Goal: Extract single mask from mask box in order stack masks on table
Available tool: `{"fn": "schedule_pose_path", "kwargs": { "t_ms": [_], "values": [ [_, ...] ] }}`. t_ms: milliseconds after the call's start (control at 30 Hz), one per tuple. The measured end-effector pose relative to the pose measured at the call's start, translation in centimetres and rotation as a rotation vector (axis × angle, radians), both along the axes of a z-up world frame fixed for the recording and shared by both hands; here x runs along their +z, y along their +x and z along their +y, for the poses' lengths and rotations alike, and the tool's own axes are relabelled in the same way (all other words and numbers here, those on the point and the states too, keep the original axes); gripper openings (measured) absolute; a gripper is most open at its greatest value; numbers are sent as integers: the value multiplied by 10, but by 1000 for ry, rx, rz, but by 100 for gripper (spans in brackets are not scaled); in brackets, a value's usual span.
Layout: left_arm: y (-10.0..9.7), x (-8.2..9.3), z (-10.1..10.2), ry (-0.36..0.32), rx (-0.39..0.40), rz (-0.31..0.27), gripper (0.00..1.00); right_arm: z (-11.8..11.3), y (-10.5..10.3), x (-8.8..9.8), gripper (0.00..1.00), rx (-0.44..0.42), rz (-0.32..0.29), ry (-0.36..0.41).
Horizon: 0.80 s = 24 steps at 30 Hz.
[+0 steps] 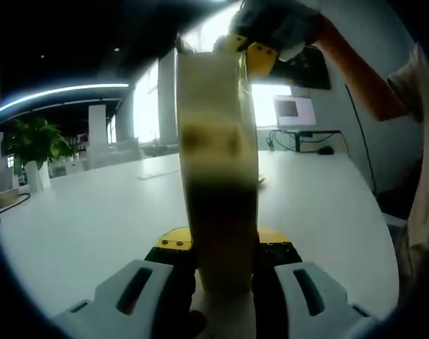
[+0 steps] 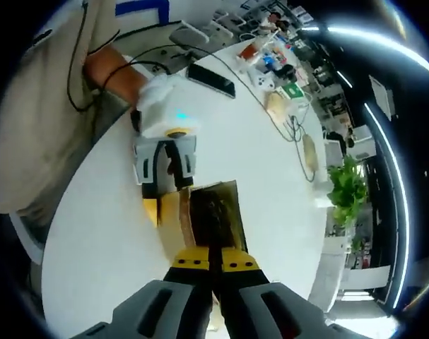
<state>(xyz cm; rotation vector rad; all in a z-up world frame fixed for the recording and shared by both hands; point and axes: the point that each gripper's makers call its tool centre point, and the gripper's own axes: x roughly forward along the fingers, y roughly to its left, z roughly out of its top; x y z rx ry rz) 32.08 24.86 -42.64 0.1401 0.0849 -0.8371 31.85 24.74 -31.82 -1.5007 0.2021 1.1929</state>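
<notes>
A: Left gripper (image 1: pixel 225 272) clamped the mask box (image 1: pixel 218 169) upright above the white table (image 1: pixel 94 219); right gripper (image 2: pixel 210 265) pinched its top.

B: Potted plant (image 1: pixel 34 141) and monitor (image 1: pixel 293 109) stood beyond.

Yellowish cardboard mask box (image 1: pixel 218 176) being held upright above the white desk (image 1: pixel 94 219), seen edge-on in the left gripper view, its open top (image 2: pixel 213 208) being shown dark inside in the right gripper view, individual masks not being discernible
</notes>
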Motion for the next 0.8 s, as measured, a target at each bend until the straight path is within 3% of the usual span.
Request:
{"fn": "schedule_pose_path", "kwargs": {
  "t_ms": [100,333,500,800],
  "values": [
    [-1,1,-1,0,2,1,21,2,1,1,0,6,-16,11],
    [0,-1,0,6,-2,-1,21,-3,-5,4,0,-18,16,52],
    [-1,0,-1,5,-2,0,21,-2,-3,20,0,-58,35,163],
    [0,-1,0,4,-1,1,21,-3,5,42,0,-98,13,288]
  ]
}}
